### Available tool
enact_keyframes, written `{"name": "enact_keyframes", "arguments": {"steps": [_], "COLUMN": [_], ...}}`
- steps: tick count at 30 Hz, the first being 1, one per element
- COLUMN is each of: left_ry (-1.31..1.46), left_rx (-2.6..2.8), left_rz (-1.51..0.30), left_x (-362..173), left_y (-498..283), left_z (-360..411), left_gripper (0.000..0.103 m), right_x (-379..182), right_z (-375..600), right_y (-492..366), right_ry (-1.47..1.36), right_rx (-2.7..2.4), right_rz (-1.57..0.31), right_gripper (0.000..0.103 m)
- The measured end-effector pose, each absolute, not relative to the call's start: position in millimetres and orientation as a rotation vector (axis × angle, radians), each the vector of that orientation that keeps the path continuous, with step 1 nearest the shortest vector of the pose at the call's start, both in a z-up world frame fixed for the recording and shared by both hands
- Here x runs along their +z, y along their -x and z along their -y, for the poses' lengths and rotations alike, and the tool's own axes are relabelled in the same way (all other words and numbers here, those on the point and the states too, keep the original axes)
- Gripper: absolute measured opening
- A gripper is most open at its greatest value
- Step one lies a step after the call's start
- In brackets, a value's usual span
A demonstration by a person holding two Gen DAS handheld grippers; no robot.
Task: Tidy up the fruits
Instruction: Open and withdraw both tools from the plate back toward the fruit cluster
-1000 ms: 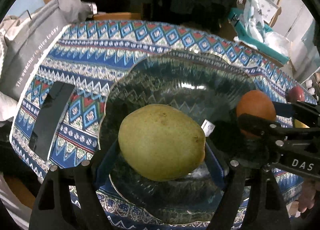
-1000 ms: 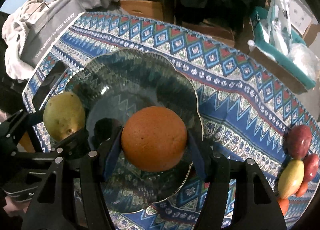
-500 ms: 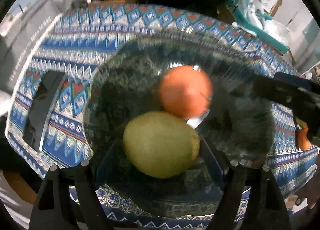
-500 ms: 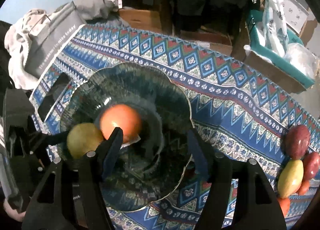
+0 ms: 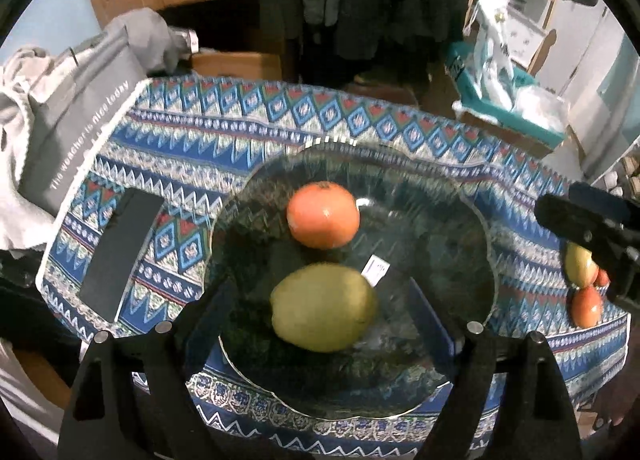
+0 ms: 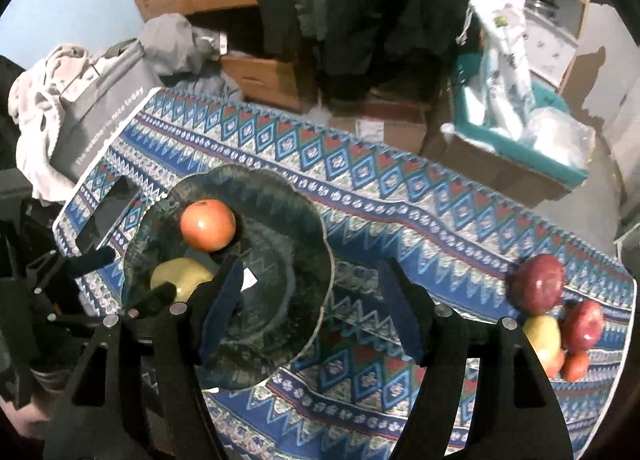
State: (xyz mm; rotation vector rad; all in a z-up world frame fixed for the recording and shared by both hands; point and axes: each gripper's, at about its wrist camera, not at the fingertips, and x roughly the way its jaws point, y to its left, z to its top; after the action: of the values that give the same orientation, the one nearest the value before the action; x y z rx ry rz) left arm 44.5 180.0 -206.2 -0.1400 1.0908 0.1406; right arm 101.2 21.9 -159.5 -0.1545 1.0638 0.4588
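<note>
Two fruits are in the glass bowl; four wait on the tablecloth.
The green pear and orange lie loose, no longer clamped as a second ago. The left gripper, jaws opening, and right gripper are empty, above the bowl; the remaining cluster sits well apart.

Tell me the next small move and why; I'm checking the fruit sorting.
Probably swing the right tongs, open and empty, toward the red apple in the loose pile on the cloth. The bowl already holds the orange and pear.
</note>
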Motion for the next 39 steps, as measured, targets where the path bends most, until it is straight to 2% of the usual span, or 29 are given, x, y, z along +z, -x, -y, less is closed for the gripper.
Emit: {"name": "enact_keyframes", "arguments": {"steps": [16, 20, 26, 31, 39], "left_ry": [0.08, 0.06, 0.038, 0.002, -0.049], "left_rx": [0.056, 0.032, 0.006, -0.017, -0.075], "left_rz": [-0.977, -0.953, -0.932, -0.898, -0.866], "left_x": [-158.6, -148.6, -137.3, -126.3, -114.2], "left_y": [-39.8, -38.2, -38.3, -34.6, -31.4], "left_z": [-127.4, -110.8, -85.6, -61.4, -24.3], "left_gripper": [0.088, 0.088, 0.088, 0.094, 0.097], "right_x": [-108.3, -96.7, -81.4, -74.4, -69.9], "right_z": [38.8, 60.0, 91.2, 117.3, 158.8], "right_y": [-73.8, -67.6, -57.7, -50.2, -38.7], "right_ry": [0.126, 0.102, 0.092, 0.081, 0.068], "right_rx": [0.362, 0.335, 0.283, 0.243, 0.178], "right_rz": [-0.942, -0.914, -0.874, -0.851, -0.827], "right_gripper": [0.076, 0.081, 0.083, 0.084, 0.084]}}
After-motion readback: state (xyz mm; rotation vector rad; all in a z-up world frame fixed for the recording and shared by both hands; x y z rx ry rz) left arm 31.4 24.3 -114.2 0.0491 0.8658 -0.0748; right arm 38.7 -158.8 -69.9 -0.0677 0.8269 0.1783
